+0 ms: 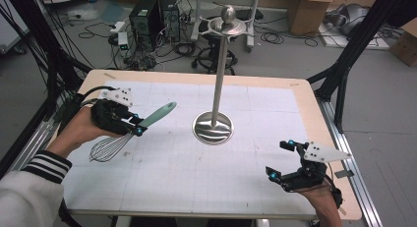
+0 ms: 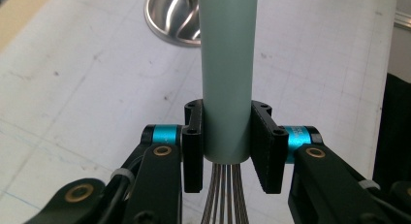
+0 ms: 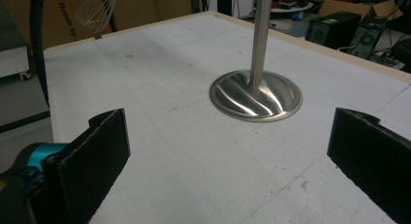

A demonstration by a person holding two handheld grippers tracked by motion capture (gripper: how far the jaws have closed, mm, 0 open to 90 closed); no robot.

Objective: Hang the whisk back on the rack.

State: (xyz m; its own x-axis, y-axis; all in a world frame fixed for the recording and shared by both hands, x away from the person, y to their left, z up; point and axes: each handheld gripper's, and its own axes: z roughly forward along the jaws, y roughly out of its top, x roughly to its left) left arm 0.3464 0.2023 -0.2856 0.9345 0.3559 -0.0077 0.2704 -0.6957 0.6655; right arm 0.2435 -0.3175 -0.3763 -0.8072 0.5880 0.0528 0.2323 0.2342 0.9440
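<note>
- Left gripper view: my left gripper [image 2: 227, 146] clamps the whisk [image 2: 228, 78] by its green handle, above the table [image 1: 162, 168].
- My right gripper [image 1: 282, 160] gapes wide, empty.
- Steel stand [image 1: 214, 126] mid-table; cluttered workshop floor behind.

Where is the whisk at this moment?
The whisk is held in the left gripper, above the table's left side in the high view, left of the steel stand.
</note>
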